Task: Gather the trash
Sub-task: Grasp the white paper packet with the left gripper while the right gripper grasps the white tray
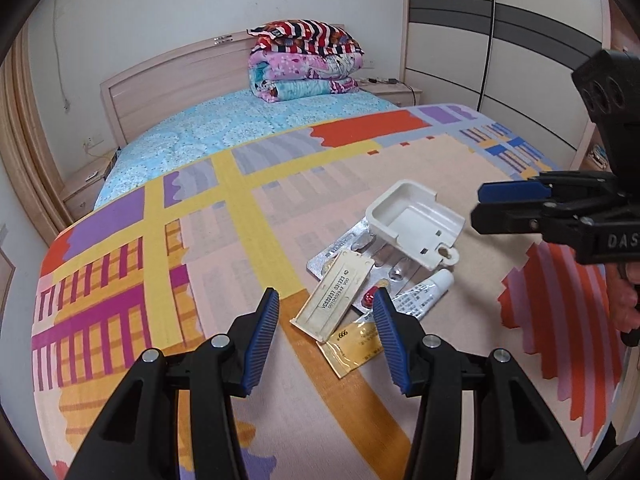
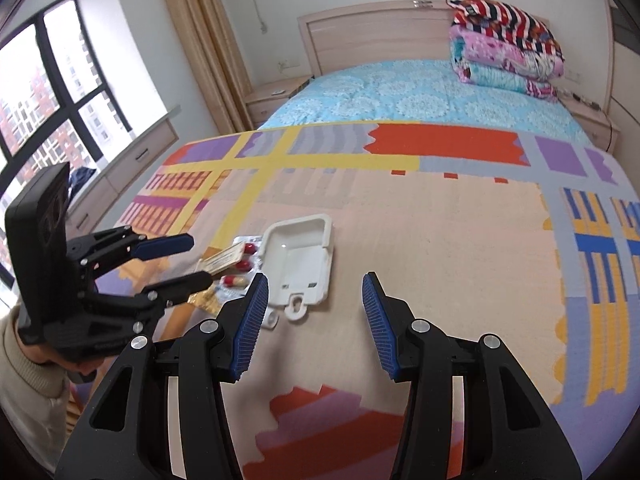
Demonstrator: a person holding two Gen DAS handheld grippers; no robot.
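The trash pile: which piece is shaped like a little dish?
The white plastic holder, the only hollow piece; the blister pack, cream card and gold sachet lie flat.

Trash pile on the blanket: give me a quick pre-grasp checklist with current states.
1. Left hand-held gripper open: ok.
2. Right hand-held gripper open: ok.
3. Both empty: ok.
4. Left lined up over the cream card: ok.
5. White plastic tray centred between the right fingers: not ok, it lies left of centre.
6. White tube free of the pile: cannot tell, the blister pack area overlaps.
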